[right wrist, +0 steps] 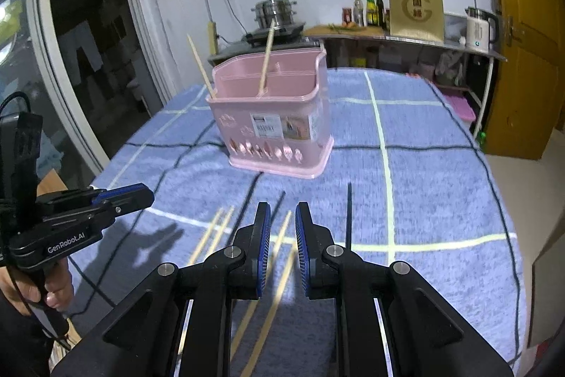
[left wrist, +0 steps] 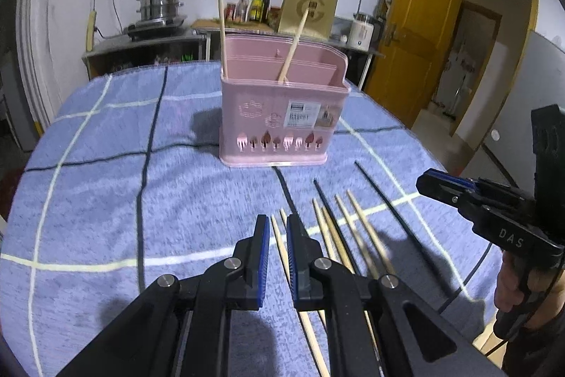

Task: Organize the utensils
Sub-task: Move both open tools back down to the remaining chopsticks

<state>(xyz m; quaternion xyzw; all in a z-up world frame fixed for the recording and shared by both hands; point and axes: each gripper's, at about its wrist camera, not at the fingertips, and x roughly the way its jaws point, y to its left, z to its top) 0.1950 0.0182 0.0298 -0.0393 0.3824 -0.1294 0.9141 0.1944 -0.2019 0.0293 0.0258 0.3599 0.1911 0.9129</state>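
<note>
The worktop is covered with a blue terry cloth [left wrist: 106, 200] crossed by white and dark grid lines. Behind it, a steel counter [right wrist: 406, 39] runs along a white wall and carries one stacked stainless steamer pot [right wrist: 274, 10] on a cooktop, a group of sauce bottles [right wrist: 369, 9], one gold square box [right wrist: 416, 10] marked with a letter G, and one white electric kettle [right wrist: 480, 29]. A yellow wooden door [left wrist: 420, 34] stands open on the right side of the room, and an arched glass window [right wrist: 70, 41] lies on the left. One pink plastic utensil caddy [left wrist: 282, 119] with inner dividers stands upright near the middle of the cloth. Two light bamboo chopsticks [left wrist: 222, 30] lean inside it, one at the left end and one in a middle compartment. On the cloth in front of the caddy, loose chopsticks lie roughly parallel: at least six bamboo chopsticks [left wrist: 363, 228] and two black chopsticks [left wrist: 388, 200], partly hidden by the tools. The left gripper [left wrist: 279, 225] hovers over the leftmost bamboo sticks with its jaws parted by a narrow gap, holding nothing. The right gripper [right wrist: 282, 214] hovers above the bamboo pair in the middle of the row, jaws likewise apart and unloaded, with one black chopstick [right wrist: 349, 214] just to its right.
</note>
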